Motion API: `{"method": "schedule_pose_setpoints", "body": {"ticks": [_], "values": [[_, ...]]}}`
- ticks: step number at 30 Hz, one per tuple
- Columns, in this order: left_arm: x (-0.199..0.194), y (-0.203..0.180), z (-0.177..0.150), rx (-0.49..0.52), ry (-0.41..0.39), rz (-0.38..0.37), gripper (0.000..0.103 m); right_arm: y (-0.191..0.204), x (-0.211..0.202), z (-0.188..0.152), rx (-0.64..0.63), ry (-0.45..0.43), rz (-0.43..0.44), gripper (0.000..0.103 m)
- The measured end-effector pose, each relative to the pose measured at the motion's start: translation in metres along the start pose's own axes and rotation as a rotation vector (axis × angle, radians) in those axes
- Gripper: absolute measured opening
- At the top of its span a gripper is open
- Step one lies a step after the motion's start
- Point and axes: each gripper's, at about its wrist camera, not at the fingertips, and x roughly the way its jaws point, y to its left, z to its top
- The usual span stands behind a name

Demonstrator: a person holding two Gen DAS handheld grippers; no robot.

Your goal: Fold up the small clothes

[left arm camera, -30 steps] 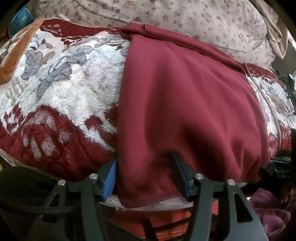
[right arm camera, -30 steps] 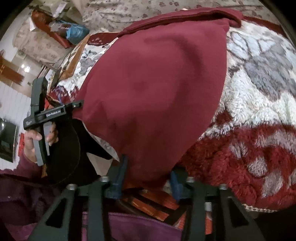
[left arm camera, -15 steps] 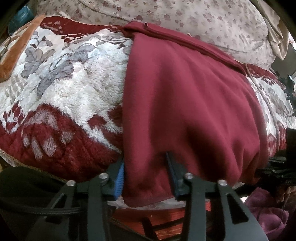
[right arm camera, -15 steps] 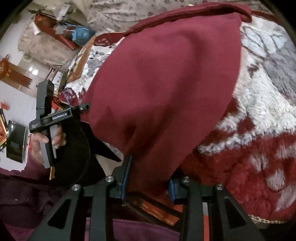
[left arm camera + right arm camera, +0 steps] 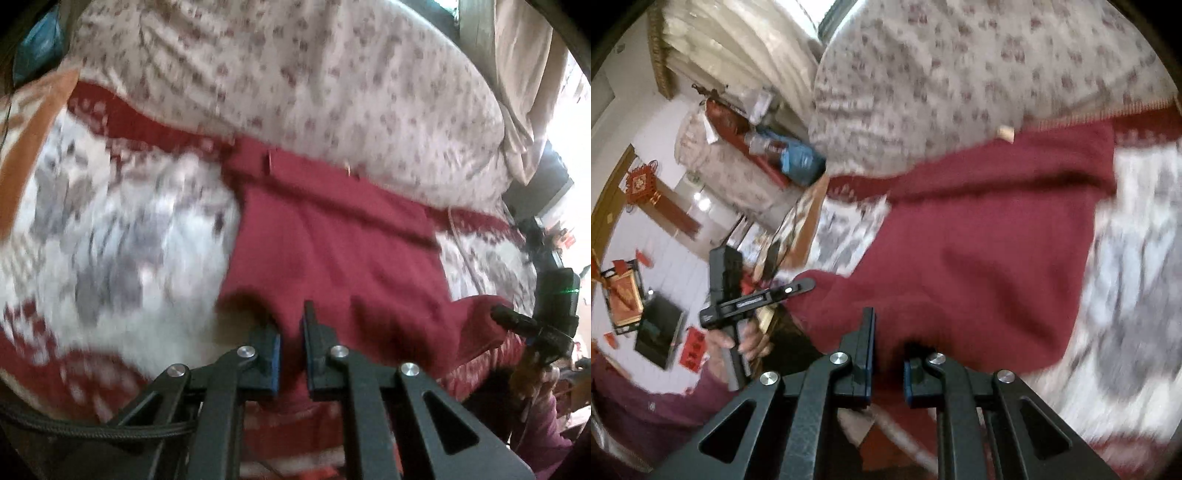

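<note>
A dark red garment [image 5: 332, 236] lies on a plush red, white and grey floral blanket [image 5: 110, 236]. My left gripper [image 5: 291, 332] is shut on the garment's near hem at its left corner and holds it lifted. My right gripper [image 5: 888, 343] is shut on the same hem at the other corner of the garment [image 5: 979, 258]. The lifted near edge bunches between the two grippers. The right gripper shows at the right edge of the left wrist view [image 5: 517, 321]; the left gripper shows at the left of the right wrist view [image 5: 757, 299].
A pale floral quilt [image 5: 314, 81] is piled behind the garment. The blanket [image 5: 1137, 280] continues to the right. A room with a cabinet and a blue bag [image 5: 798, 158] lies to the far left. The frames are motion-blurred.
Both grippers closed on the hem, then rose and moved forward with it, carrying the near edge up toward the far end. The garment now looks shorter and bunched.
</note>
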Motion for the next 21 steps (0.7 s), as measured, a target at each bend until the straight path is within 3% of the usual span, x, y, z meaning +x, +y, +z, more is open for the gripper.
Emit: {"method": "schedule_pose_setpoints", "body": {"ticks": [6, 11, 21], "values": [[0.038, -0.006, 0.076, 0.000, -0.068, 0.012, 0.009, -0.024, 0.005, 0.068, 0.009, -0.099, -0.079, 0.013], [0.085, -0.006, 0.126, -0.019, -0.075, 0.025, 0.009, -0.062, 0.019, 0.119, 0.068, -0.141, -0.116, 0.013], [0.192, 0.020, 0.177, -0.102, 0.037, 0.075, 0.010, -0.143, 0.082, 0.181, 0.159, -0.089, -0.212, 0.015]]}}
